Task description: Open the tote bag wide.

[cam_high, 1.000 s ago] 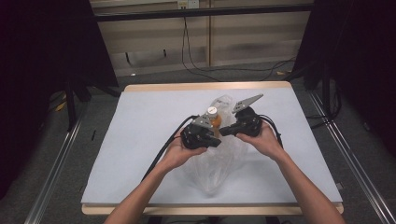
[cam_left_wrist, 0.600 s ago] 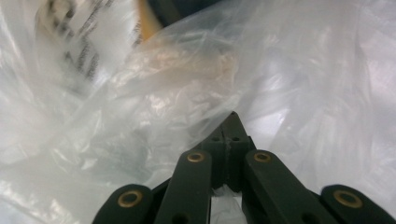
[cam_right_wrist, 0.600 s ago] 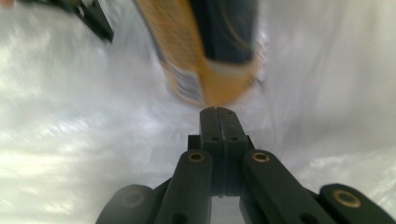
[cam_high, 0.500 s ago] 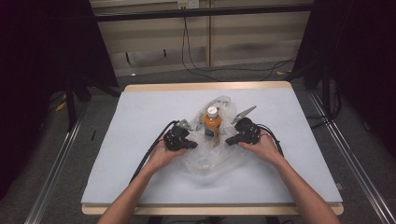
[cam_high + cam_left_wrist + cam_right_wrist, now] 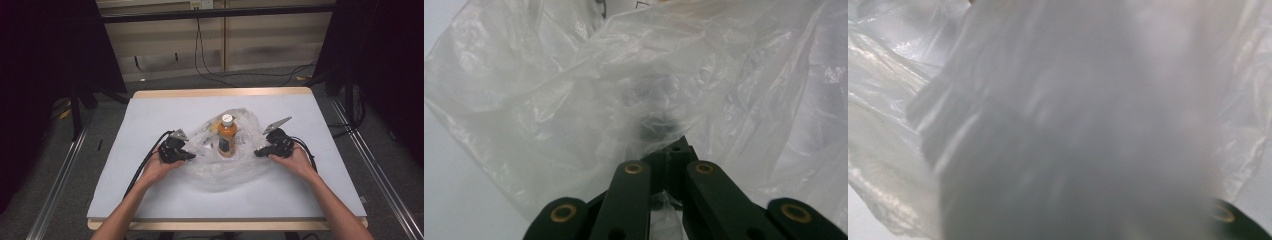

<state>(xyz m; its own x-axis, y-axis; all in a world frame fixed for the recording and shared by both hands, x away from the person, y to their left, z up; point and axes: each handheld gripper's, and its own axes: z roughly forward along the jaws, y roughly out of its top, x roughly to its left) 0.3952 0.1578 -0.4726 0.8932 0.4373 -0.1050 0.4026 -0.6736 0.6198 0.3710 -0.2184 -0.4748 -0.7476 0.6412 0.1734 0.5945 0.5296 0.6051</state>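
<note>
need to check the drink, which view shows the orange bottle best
The high view: the orange bottle stands upright with its white cap, amid the clear plastic bag. Both gripper views show mostly bag film up close, and I cannot make out the bottle there.

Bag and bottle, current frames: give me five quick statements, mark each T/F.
1. The bottle stands upright on the table. True.
2. The bottle's cap is off. False: a white cap is on it.
3. The clear plastic bag lies spread around the bottle's base. True.
4. The left gripper is open and away from the bag. False: in the left gripper view its jaws are closed on bag film.
5. Both hands are at the bottle's left. False: the left gripper is left of it, the right gripper right of it.
</note>
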